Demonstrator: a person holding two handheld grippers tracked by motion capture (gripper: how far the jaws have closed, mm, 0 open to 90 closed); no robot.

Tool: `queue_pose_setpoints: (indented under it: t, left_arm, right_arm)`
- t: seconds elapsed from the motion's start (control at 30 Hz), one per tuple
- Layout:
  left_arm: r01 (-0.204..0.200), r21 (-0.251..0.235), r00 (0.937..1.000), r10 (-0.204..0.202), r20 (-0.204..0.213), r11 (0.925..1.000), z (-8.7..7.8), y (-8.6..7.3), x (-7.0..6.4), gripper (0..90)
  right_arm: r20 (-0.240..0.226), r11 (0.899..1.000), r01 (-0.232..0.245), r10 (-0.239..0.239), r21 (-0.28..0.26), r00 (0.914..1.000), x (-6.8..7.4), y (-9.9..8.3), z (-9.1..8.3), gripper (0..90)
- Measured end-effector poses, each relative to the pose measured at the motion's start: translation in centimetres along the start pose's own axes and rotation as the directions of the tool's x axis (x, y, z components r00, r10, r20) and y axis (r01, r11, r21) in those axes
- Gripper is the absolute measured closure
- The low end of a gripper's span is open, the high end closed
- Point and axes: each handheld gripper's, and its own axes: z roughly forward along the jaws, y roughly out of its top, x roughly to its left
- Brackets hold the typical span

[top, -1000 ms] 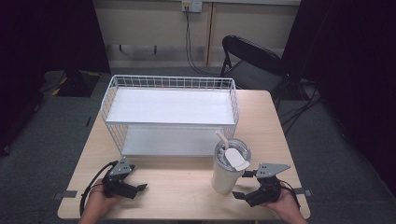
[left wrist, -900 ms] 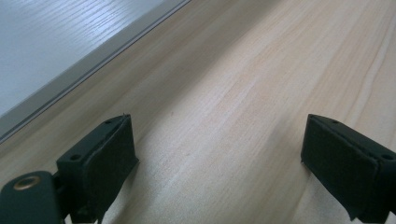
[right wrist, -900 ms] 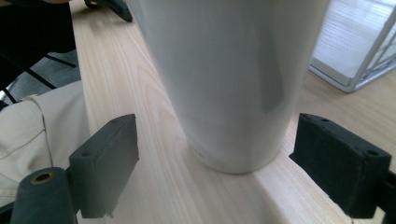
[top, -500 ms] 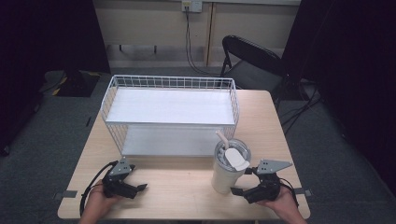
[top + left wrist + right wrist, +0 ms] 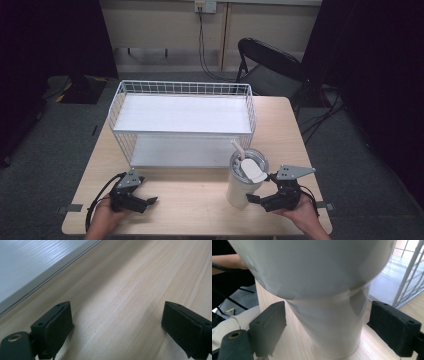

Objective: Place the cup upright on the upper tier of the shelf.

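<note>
two grippers: we hold one in each hand at the near edge of the table (image 5: pixel 200 195), and the work in hand looks like taking hold of the tumbler (image 5: pixel 243 178).
tumbler place: it stands upright on the table near the right front, just before the wire basket (image 5: pixel 182 122) and just left of our right gripper (image 5: pixel 260 199).
tumbler build: pale, tapered body, wide above and narrow at the foot, with a clear lid, a straw (image 5: pixel 236 149) and a white flap on top.
right gripper: jaws spread wide, one either side of the narrow lower body (image 5: pixel 329 322), not yet touching it as far as we can tell.
left gripper: our left gripper (image 5: pixel 145 201) rests low near the left front, jaws wide apart with bare wood between them (image 5: pixel 117 312); well apart from the tumbler.
weight: we judge it a stiff, insulated cup, likely hefty for its size; we cannot tell whether it holds liquid.
surface: the wall looks smooth and slightly glossy, so we expect it to be slippery against the pads (image 5: pixel 270 325).
taper: since the body narrows downward, a low grip could let it slide up and out of the pads as we lift.
where to hold: we would close on the lower body just under the step where it widens, pads square to the wall.
care: we would keep it upright; lid and straw may leak if tipped, and a top-heavy cup may topple if nudged.
</note>
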Motion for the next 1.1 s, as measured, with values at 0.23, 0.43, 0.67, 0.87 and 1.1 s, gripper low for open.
queue_pose_setpoints:
  t: [0.23,0.43,0.67,0.87,1.1]
  left_arm:
    - [0.0,0.0,1.0,0.0,-0.001,1.0,0.0,0.0,0.0,9.4]
    - [0.0,0.0,1.0,0.0,-0.001,1.0,0.0,0.0,0.0,9.4]
    - [0.0,0.0,1.0,0.0,-0.001,1.0,0.0,0.0,0.0,9.4]
    - [0.0,0.0,1.0,0.0,-0.001,1.0,0.0,0.0,0.0,9.5]
    - [0.0,-0.001,1.0,0.0,0.0,1.0,0.0,0.0,0.0,9.8]
  right_arm:
    - [0.002,1.0,0.025,-0.025,-0.003,0.9997,0.2,0.8,0.7,11.3]
    - [0.026,0.998,0.064,-0.063,-0.019,0.9976,0.5,0.8,1.0,10.3]
    - [0.048,0.994,0.095,-0.093,-0.048,0.9946,0.7,0.7,1.5,9.2]
    - [0.075,0.99,0.118,-0.113,-0.08,0.9908,1.0,0.4,2.1,8.7]
    - [0.075,0.985,0.123,-0.114,-0.119,0.9906,0.9,0.2,2.5,8.3]
